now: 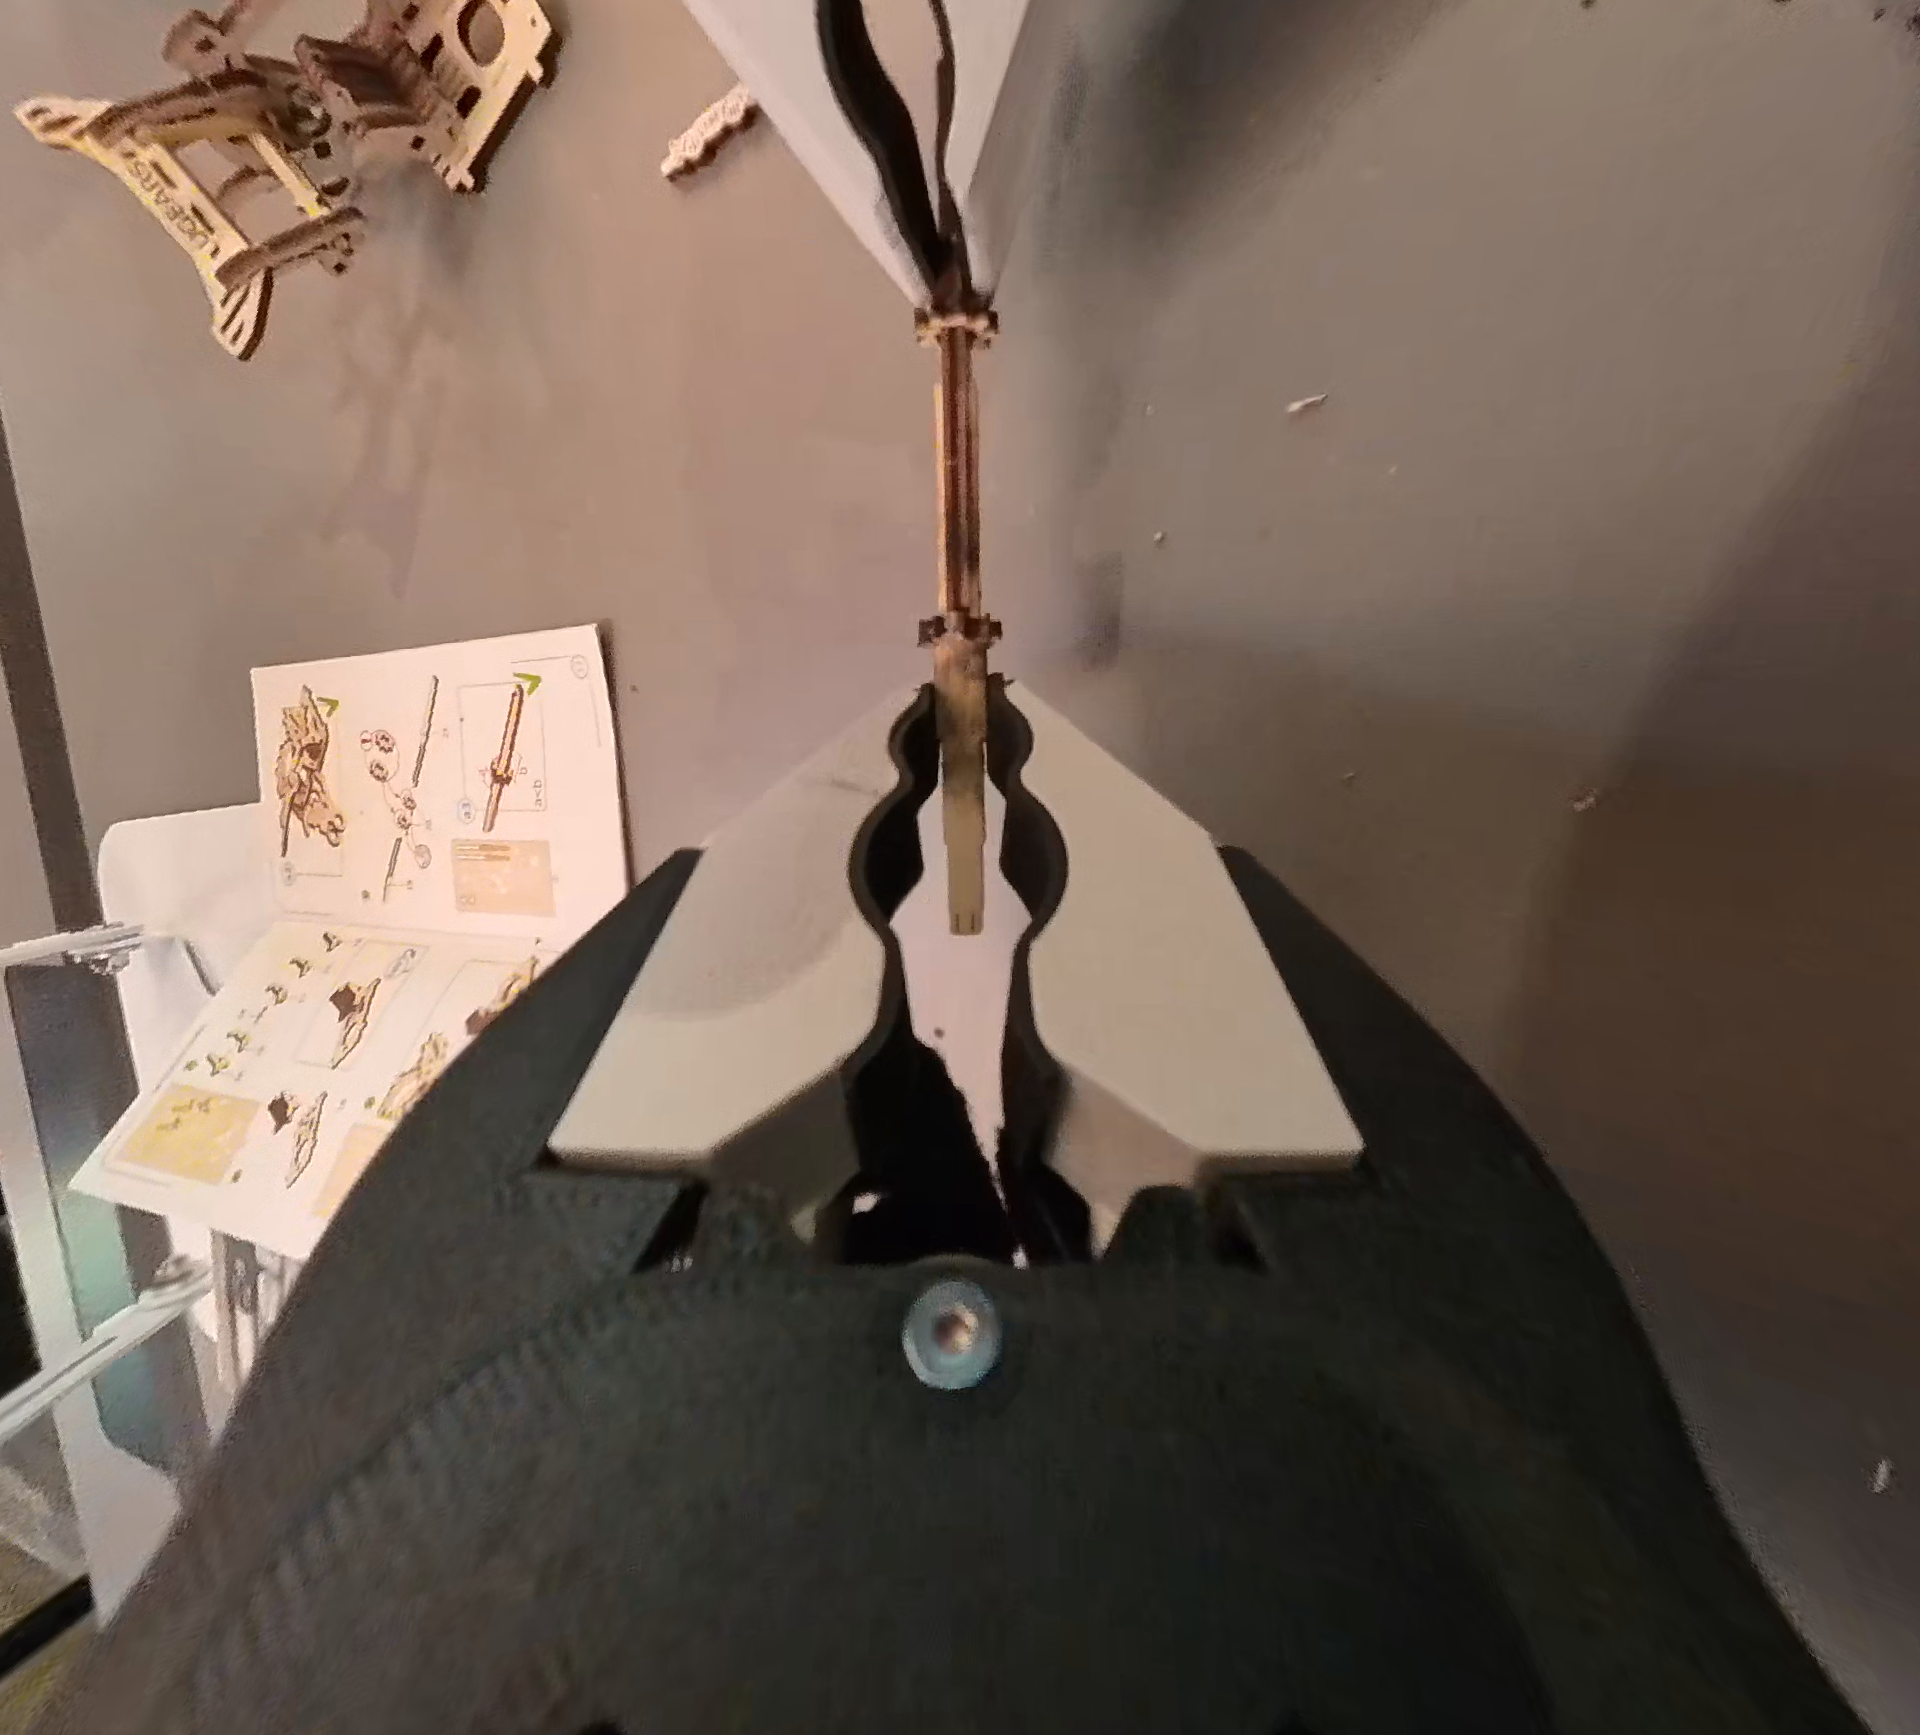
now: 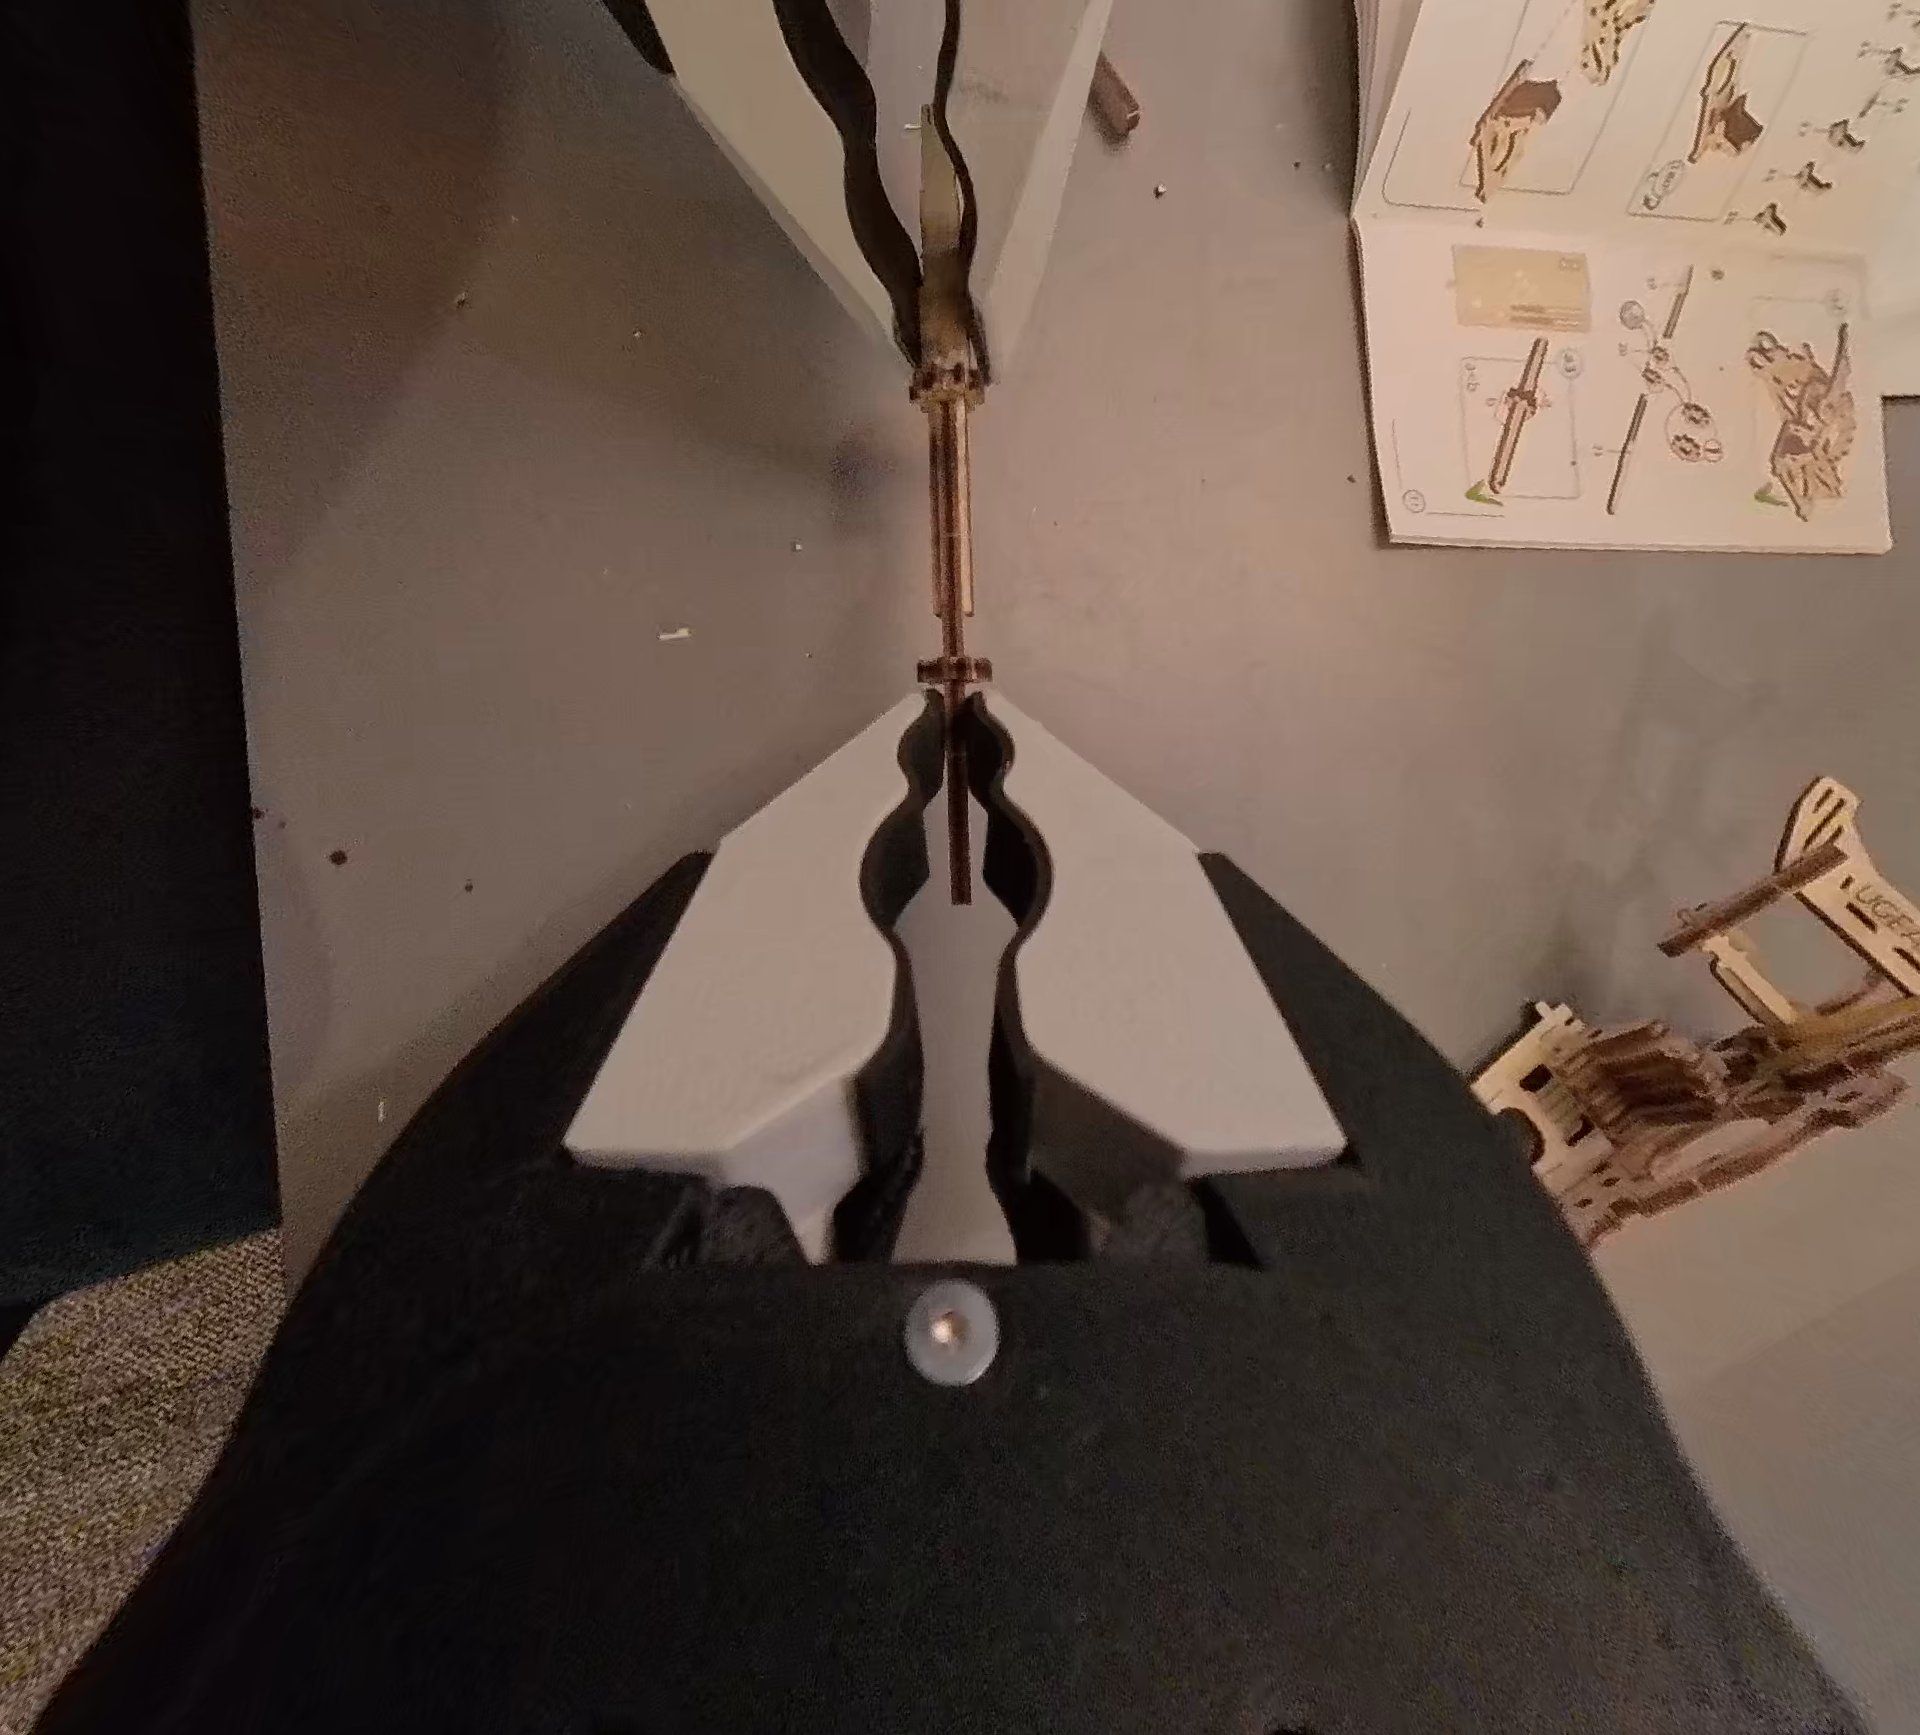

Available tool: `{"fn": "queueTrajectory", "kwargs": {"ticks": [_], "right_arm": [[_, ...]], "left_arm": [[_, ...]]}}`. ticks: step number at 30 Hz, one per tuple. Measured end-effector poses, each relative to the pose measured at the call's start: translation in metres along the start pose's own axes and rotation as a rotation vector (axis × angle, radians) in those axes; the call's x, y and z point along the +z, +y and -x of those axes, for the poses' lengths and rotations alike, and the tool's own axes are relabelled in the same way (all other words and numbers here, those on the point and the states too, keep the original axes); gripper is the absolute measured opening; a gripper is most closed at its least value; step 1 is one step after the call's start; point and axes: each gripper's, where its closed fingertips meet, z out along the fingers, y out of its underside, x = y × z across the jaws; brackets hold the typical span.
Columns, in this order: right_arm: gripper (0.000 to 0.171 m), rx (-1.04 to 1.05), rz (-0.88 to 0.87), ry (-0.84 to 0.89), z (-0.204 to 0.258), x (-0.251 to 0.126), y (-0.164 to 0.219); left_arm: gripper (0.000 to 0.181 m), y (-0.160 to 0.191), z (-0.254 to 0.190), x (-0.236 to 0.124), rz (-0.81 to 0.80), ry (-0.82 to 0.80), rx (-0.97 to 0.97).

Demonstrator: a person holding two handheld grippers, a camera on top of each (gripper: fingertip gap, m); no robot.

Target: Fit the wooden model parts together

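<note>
2 grippers, L (image 1: 961, 698) & R (image 2: 951, 709), fingers clamped on 1 wooden axle (image 1: 958, 480).

The left gripper (image 1: 957, 698) has a black textured body and pale grey wedge fingers (image 1: 1122, 864) lined with wavy black pads (image 1: 883, 854). A silver screw (image 1: 949, 1351) sits centrally. The right gripper (image 2: 952, 709) looks identical.

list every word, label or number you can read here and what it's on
wooden model: engraved lettering on its curved end plate; not copied out.
instruction booklet: printed marks, too small to read.
wooden axle, left tongs, right tongs: no writing.
</note>
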Motion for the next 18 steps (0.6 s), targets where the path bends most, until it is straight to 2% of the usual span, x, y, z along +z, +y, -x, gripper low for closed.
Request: {"fn": "queueTrajectory", "kwargs": {"ticks": [9, 18], "right_arm": [[0.000, -0.041, 0.088, 0.161, -0.005, 0.008, 0.004], [0.001, -0.014, 0.075, 0.244, -0.002, 0.016, 0.002]], "left_arm": [[0.007, 0.009, 0.004, 0.006, 0.123, -0.061, 0.051], [0.007, 0.019, 0.002, 0.011, 0.186, -0.102, 0.064]]}}
